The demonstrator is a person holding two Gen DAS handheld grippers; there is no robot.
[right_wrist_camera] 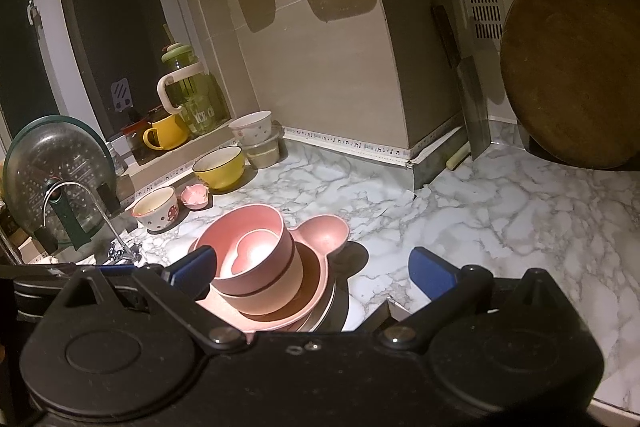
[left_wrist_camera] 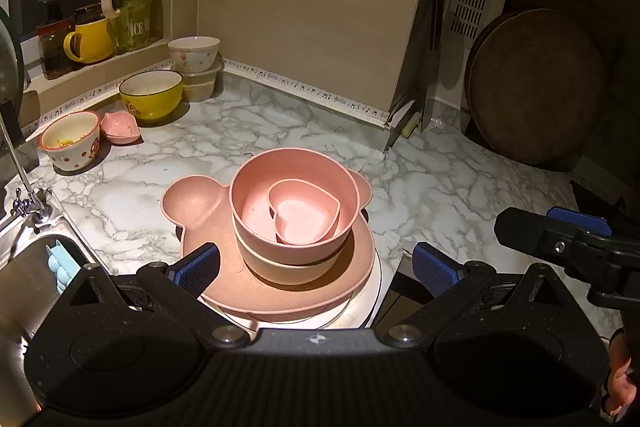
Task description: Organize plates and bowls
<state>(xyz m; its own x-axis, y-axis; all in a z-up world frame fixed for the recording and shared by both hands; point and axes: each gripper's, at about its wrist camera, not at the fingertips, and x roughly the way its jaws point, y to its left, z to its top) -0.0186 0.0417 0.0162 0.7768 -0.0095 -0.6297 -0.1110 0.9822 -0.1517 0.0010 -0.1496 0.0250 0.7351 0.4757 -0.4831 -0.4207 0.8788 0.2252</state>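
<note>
On the marble counter (left_wrist_camera: 248, 131), a heart dish (left_wrist_camera: 304, 213) sits inside a pink bowl (left_wrist_camera: 296, 187), nested in a beige bowl (left_wrist_camera: 280, 267) on an eared pink plate (left_wrist_camera: 192, 203), itself atop a white plate (left_wrist_camera: 372, 291). The left gripper (left_wrist_camera: 316, 267) has its jaws wide apart, holding nothing, either side of the stack's near edge. The right gripper (right_wrist_camera: 310, 269) is likewise spread and empty, just right of the stack. A yellow bowl (left_wrist_camera: 151, 95) stands well behind.
</note>
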